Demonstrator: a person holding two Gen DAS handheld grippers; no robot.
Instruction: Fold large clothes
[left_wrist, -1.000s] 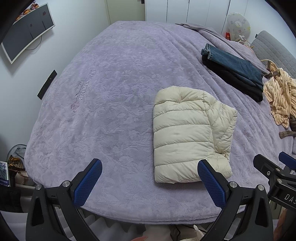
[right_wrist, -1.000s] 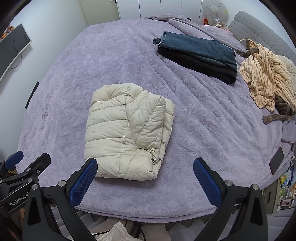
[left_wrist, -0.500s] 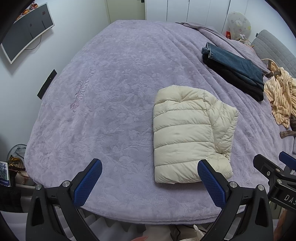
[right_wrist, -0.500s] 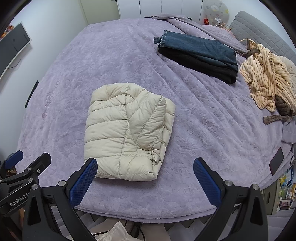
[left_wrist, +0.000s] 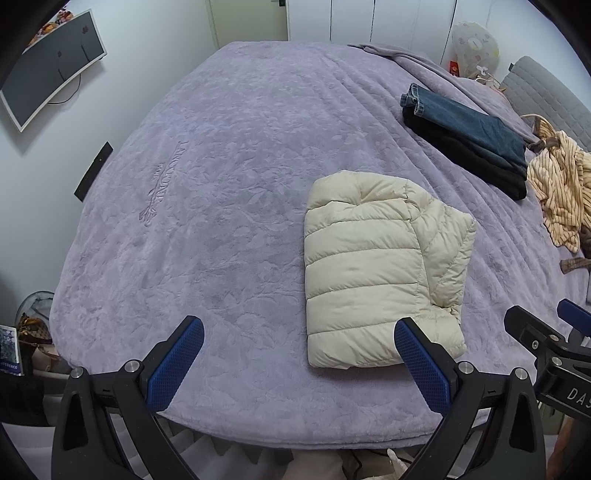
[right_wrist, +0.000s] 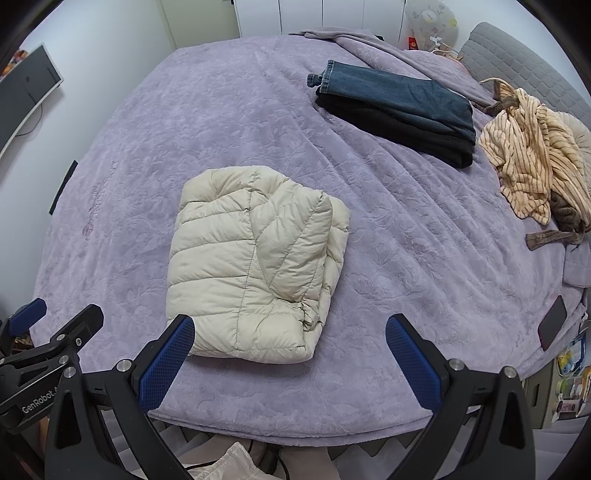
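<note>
A cream puffer jacket (left_wrist: 373, 266) lies folded into a compact block on the purple bedspread (left_wrist: 221, 184), near the bed's front edge. It also shows in the right wrist view (right_wrist: 255, 266). My left gripper (left_wrist: 295, 365) is open and empty, held above the front edge just short of the jacket. My right gripper (right_wrist: 291, 358) is open and empty, just in front of the jacket's near edge. The right gripper's body shows at the right of the left wrist view (left_wrist: 546, 350).
Folded blue jeans on a black garment (right_wrist: 399, 110) lie at the far right. A crumpled striped beige garment (right_wrist: 532, 162) lies beside the grey headboard (right_wrist: 517, 62). A dark phone (right_wrist: 552, 323) rests at the bed's right edge. A monitor (left_wrist: 48, 62) hangs on the left wall.
Both grippers stay open and nearly still. The view has shifted very slightly; the jacket has not moved.
</note>
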